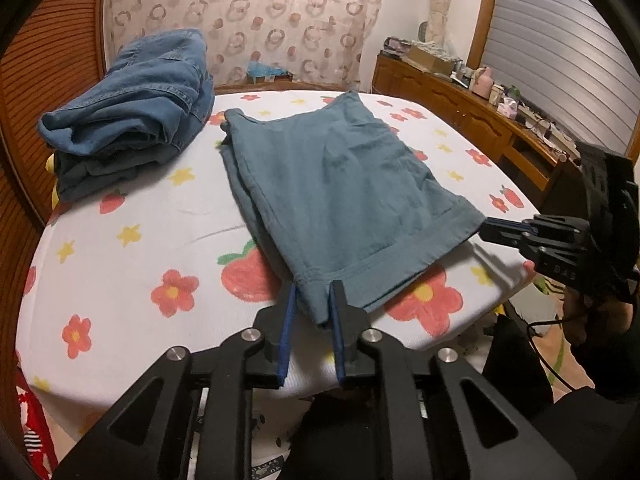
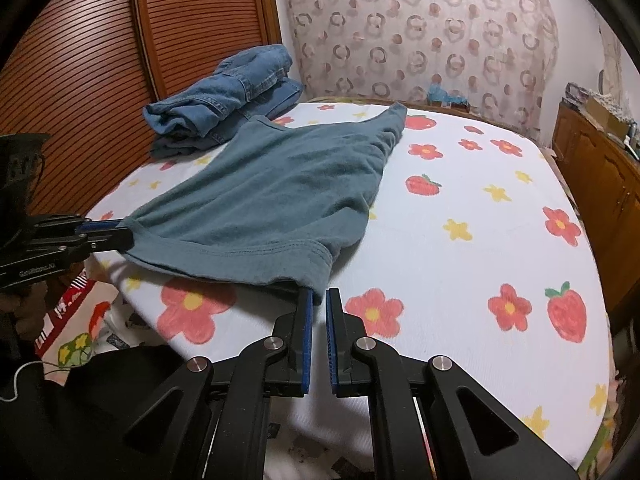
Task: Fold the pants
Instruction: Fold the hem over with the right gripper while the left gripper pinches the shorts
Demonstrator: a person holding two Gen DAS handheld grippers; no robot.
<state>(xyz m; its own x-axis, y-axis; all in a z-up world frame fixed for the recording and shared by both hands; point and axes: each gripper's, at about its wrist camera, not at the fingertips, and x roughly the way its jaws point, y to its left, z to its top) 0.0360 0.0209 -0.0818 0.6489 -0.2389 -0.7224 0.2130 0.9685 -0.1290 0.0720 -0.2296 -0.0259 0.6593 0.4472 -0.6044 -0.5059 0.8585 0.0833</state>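
Black fingers of the left gripper (image 1: 315, 290) pinch the near-left corner of the hem of the teal pants (image 1: 340, 184), blue pads pressed on the cloth. Folded jeans (image 1: 132, 108) sit at the far left of the bed (image 1: 140, 260), just beside the pants, which lie flat across the flower-and-strawberry sheet. At the near-right hem corner, the right gripper (image 2: 319, 296) is clamped on the fabric. Pale lettering (image 2: 36, 270) on the left gripper's body is too blurred to read.
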